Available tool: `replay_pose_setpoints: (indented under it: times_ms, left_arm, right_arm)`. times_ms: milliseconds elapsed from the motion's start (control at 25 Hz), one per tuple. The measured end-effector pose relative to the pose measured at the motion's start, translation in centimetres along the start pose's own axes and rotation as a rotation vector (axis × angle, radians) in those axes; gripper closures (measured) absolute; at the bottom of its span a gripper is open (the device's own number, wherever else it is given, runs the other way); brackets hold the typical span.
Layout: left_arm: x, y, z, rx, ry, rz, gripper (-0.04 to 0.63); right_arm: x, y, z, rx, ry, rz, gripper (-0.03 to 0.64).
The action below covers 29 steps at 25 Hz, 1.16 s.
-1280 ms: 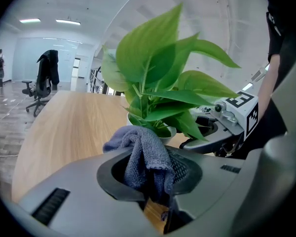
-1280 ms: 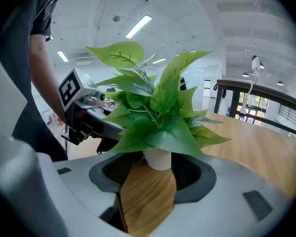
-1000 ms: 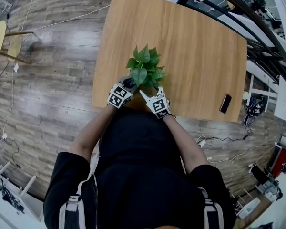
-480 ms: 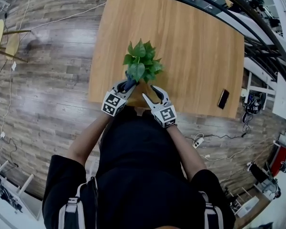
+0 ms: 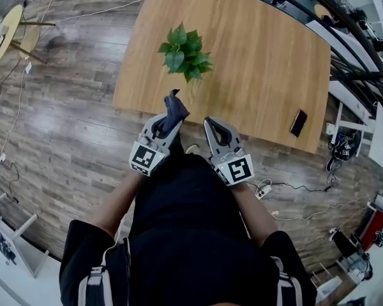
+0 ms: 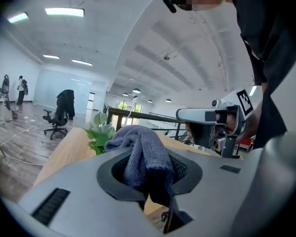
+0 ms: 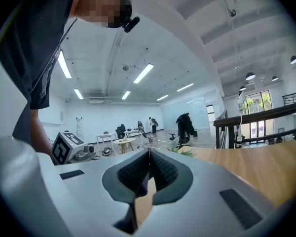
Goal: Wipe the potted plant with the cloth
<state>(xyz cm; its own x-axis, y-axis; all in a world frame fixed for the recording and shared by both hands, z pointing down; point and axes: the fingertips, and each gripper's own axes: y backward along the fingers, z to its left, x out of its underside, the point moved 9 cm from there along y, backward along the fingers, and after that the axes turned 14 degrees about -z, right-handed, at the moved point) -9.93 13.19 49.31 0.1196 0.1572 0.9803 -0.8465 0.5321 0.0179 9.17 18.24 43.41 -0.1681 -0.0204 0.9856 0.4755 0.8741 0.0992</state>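
The potted plant [image 5: 184, 51], small with green leaves, stands on the wooden table [image 5: 262, 62] near its front left. Both grippers are raised in front of the person's chest, back from the plant and clear of it. My left gripper [image 5: 168, 116] is shut on a dark blue-grey cloth [image 5: 175, 104], which bunches out above its pads [image 6: 143, 154]. The plant's leaves [image 6: 99, 134] show beyond it. My right gripper [image 5: 209, 122] sits beside the left one; its jaws are just closing and meet, pads together [image 7: 149, 157], with nothing between them.
A dark phone [image 5: 299, 122] lies near the table's front right edge. Black railings [image 5: 345, 37] run behind the table. Cables trail over the wood floor [image 5: 70, 107], and a small round table [image 5: 6, 34] stands at far left.
Both grippers have risen and drawn back from the plant toward the person. The right gripper's jaws, open before, have closed. The cloth stays in the left gripper.
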Motion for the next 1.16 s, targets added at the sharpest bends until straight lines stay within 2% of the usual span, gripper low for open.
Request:
replay_pose_setpoints:
  times_ms: [160, 240, 360, 480, 680, 880, 1160]
  left_arm:
    - [-1.0, 2.0, -5.0, -0.062, 0.003, 0.017, 0.482]
    - [-1.1, 2.6, -7.5, -0.074, 0.01, 0.018, 0.482]
    - [-1.0, 3.7, -10.7, -0.069, -0.029, 0.006, 0.483]
    - [-1.2, 4.5, -12.6, -0.082, -0.059, -0.019, 0.483]
    - [-2.3, 4.7, -12.8, -0.1, -0.075, -0.063, 0.483]
    - [-3.6, 4.2, -13.2, -0.136, -0.164, -0.089, 0.483]
    - [-4.1, 4.1, -13.4, -0.166, -0.172, -0.132, 0.483]
  right_arm:
    - [-1.9, 3.4, 3.1, -0.017, -0.01, -0.094, 0.598]
    - [-2.1, 5.0, 3.9, -0.002, 0.013, -0.086, 0.598]
    - [-1.7, 7.3, 4.9, 0.013, 0.08, -0.046, 0.598]
    - [-1.4, 9.0, 5.2, 0.047, 0.084, -0.058, 0.598]
    - [-1.3, 10.4, 5.2, 0.088, 0.09, -0.1, 0.598]
    - [-2.1, 10.5, 5.0, 0.099, 0.122, -0.111, 0.598]
    - [-2.6, 10.5, 5.1, 0.084, 0.157, -0.133, 0.598]
